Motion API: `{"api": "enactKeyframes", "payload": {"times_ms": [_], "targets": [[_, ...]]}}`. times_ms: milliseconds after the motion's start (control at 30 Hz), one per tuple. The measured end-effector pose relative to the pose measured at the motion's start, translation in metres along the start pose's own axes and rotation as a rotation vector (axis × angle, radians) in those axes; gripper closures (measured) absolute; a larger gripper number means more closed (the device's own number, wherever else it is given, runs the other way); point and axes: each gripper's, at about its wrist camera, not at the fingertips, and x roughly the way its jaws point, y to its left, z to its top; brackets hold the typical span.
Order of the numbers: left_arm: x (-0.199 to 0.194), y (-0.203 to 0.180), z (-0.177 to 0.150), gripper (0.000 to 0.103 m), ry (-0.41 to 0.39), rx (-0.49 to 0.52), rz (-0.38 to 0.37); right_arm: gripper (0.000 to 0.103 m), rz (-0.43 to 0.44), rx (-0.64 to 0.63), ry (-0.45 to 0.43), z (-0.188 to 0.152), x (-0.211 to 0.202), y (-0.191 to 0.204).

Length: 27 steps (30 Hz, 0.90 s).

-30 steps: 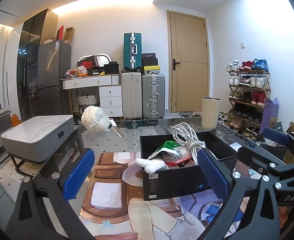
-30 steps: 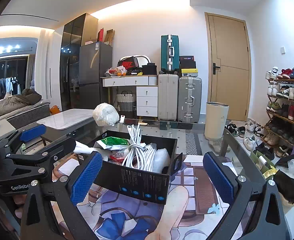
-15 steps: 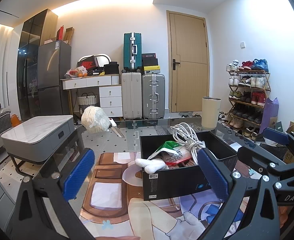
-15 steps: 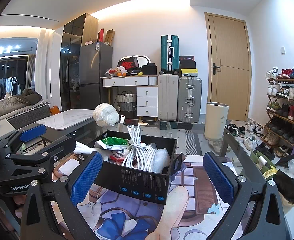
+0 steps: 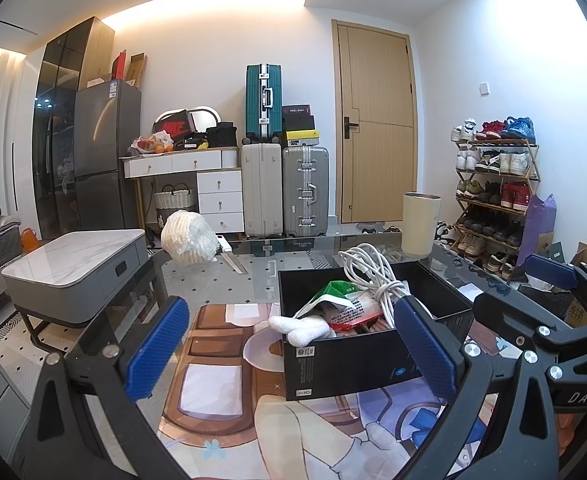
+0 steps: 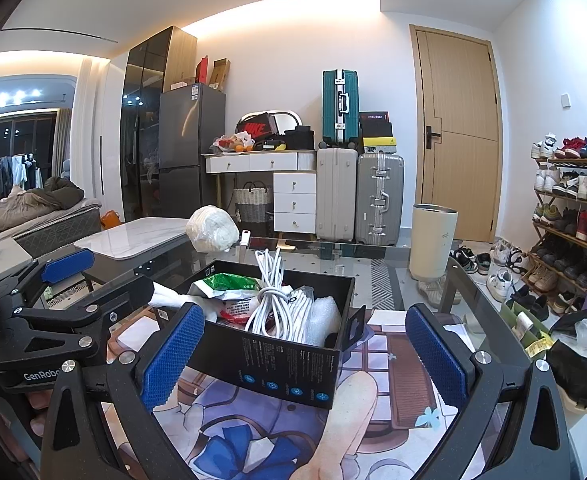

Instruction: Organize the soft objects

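Observation:
A black box (image 5: 357,364) (image 6: 289,364) stands on a glass table over a printed mat. It holds a coiled white cable (image 5: 373,276) (image 6: 273,304), a green and white packet (image 5: 333,294) (image 6: 225,282), a red and white wrapper, bubble wrap (image 6: 325,318) and a white soft piece (image 5: 301,326) that hangs over the near left rim. A white bundle in clear plastic (image 5: 187,238) (image 6: 212,229) lies at the table's far edge. My left gripper (image 5: 291,354) is open and empty before the box. My right gripper (image 6: 303,354) is open and empty, also before the box.
A cream cylindrical bin (image 5: 420,224) (image 6: 433,246) stands past the table on the right. A low grey marble-topped table (image 5: 77,264) is to the left. A shoe rack (image 5: 493,188) lines the right wall. Suitcases (image 5: 283,192) stand by the far wall.

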Motion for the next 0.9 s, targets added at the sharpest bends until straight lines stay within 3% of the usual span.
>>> {"api": "enactKeyframes", "payload": {"times_ms": [900], "targets": [[0.0013, -0.0006, -0.0007, 0.000, -0.001, 0.009, -0.009, 0.001, 0.004, -0.004, 0.002, 0.0000, 0.0003, 0.0015]]}}
